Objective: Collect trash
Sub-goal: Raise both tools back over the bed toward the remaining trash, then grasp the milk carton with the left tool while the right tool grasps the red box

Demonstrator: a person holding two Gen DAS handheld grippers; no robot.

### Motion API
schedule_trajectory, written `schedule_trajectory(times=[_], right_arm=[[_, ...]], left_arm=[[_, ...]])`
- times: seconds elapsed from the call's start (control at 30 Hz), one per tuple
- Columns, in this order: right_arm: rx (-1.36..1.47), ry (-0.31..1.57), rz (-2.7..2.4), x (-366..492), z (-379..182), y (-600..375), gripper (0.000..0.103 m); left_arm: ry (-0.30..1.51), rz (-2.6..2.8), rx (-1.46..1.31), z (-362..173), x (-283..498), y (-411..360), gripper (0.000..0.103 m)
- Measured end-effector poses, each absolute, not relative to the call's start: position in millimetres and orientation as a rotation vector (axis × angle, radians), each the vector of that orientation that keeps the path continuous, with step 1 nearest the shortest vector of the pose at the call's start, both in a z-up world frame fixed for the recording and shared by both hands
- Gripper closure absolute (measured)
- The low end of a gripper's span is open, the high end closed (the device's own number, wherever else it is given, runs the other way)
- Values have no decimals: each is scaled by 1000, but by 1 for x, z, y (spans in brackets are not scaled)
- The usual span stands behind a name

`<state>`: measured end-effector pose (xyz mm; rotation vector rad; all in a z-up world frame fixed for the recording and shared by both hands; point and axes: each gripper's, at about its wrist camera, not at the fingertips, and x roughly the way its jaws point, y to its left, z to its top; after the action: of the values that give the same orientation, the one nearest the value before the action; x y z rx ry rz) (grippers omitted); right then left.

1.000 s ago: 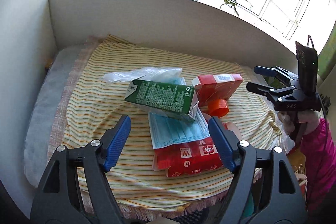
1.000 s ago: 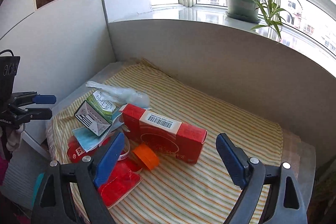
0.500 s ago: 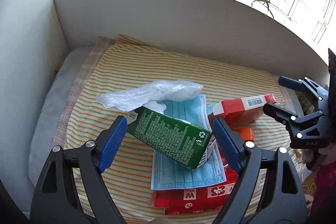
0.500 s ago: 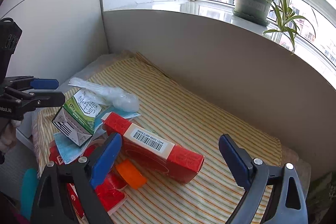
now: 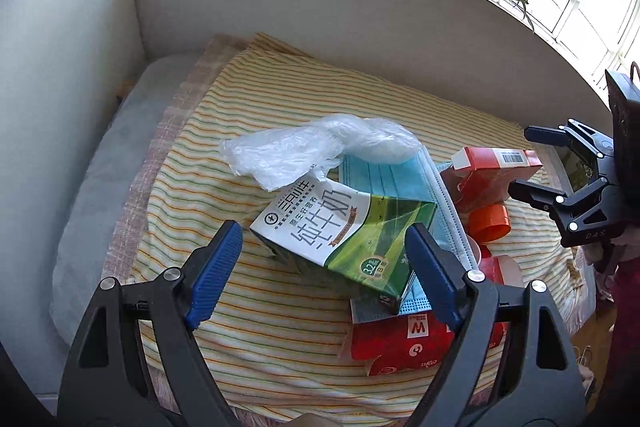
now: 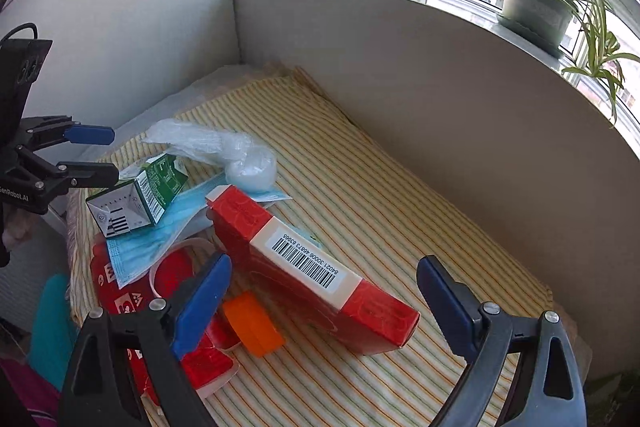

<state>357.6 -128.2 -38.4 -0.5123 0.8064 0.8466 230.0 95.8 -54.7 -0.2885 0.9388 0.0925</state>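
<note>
Both grippers have dropped closer over the trash pile on the striped cloth (image 5: pixel 248 311): the left gripper (image 5: pixel 324 267), whose jaws have just been opening with nothing yet between them, now stands spread over the green milk carton (image 5: pixel 344 227), which lies tilted on the blue face mask (image 5: pixel 400 179) beside the clear plastic bag (image 5: pixel 312 151). The right gripper (image 6: pixel 322 297) hangs released and empty over the long red box (image 6: pixel 304 267), with the orange cap (image 6: pixel 254 325) just beside its left finger. Nothing is collected yet; I judge a grasp on each item comes next
</note>
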Motion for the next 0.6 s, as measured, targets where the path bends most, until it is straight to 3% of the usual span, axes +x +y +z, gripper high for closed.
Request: schedule_trajectory(times=[0.37,0.6], right_arm=[[-655,819,834,353,-53,-104,12],[-619,829,792,362,-54,-108,15]], left_arm=[[981,78,-480,-59,241,106,17],[1013,170,-336,-55,270,76,17]])
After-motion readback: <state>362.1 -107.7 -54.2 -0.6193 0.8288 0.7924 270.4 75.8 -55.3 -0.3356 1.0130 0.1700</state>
